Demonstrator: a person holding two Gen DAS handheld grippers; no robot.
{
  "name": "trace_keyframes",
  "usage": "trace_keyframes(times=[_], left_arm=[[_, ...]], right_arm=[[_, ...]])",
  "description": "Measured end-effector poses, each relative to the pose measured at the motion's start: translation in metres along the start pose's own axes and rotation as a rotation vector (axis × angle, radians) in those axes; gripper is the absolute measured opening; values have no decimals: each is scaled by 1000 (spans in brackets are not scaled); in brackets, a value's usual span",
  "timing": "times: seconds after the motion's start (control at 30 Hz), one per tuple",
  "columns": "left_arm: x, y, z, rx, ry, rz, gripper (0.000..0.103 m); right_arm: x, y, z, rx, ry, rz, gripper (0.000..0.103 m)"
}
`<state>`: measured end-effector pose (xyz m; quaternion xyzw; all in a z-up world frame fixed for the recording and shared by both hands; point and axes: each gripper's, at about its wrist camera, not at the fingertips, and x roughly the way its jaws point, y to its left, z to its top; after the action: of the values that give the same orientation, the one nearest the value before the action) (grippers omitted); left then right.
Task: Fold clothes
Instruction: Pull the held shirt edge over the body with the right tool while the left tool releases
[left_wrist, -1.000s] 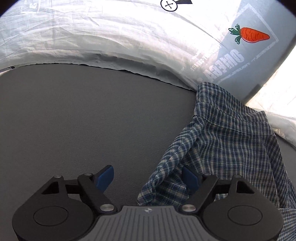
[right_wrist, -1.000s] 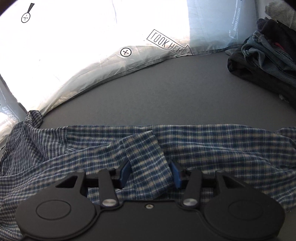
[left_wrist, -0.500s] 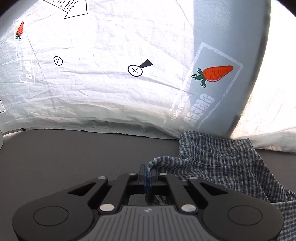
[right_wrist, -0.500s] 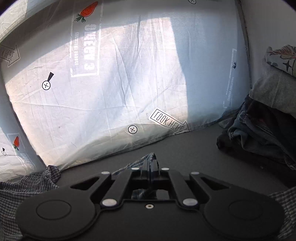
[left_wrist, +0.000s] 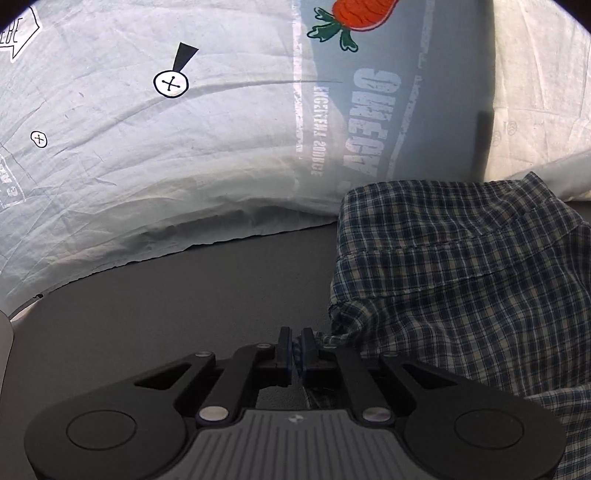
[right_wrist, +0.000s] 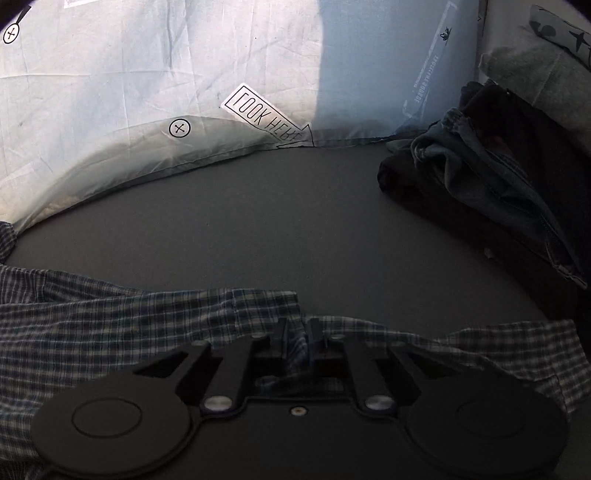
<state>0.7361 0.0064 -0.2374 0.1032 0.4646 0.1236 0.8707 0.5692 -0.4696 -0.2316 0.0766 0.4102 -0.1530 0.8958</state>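
Grey tabletop (right_wrist: 295, 221) lies bare between pinched plaid shirt (left_wrist: 461, 295) edges, both hand-held grippers' jaws opening.

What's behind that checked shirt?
Behind the checked shirt a white printed sheet rises from the grey table. The shirt hides where sheet and table meet there, and the table under it.

A grey mat (left_wrist: 155, 321) covered the surface; a pale printed sheet (left_wrist: 221, 155) stood along its far edge, creased and partly sunlit; it bore an orange carrot (left_wrist: 364, 13) with green leaves, mirrored lettering (left_wrist: 369, 122) below it, and crossed circles (left_wrist: 170, 84); in the right view an arrow label (right_wrist: 267, 116) lay low on the sheet, a circle (right_wrist: 179, 128) just beside it; a grey pillow (right_wrist: 535, 70) leaned at the right edge.
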Motion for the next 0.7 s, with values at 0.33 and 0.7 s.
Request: trace_keyframes(times=[0.33,0.7], left_arm=[[-72,46,-19,-208,-77,-90,87],[-148,41,-165,-78,150,-174,94]], right_arm=[[-2,-18,5,193,61,102,50],[-40,-30,-11,483,-46,325,3]])
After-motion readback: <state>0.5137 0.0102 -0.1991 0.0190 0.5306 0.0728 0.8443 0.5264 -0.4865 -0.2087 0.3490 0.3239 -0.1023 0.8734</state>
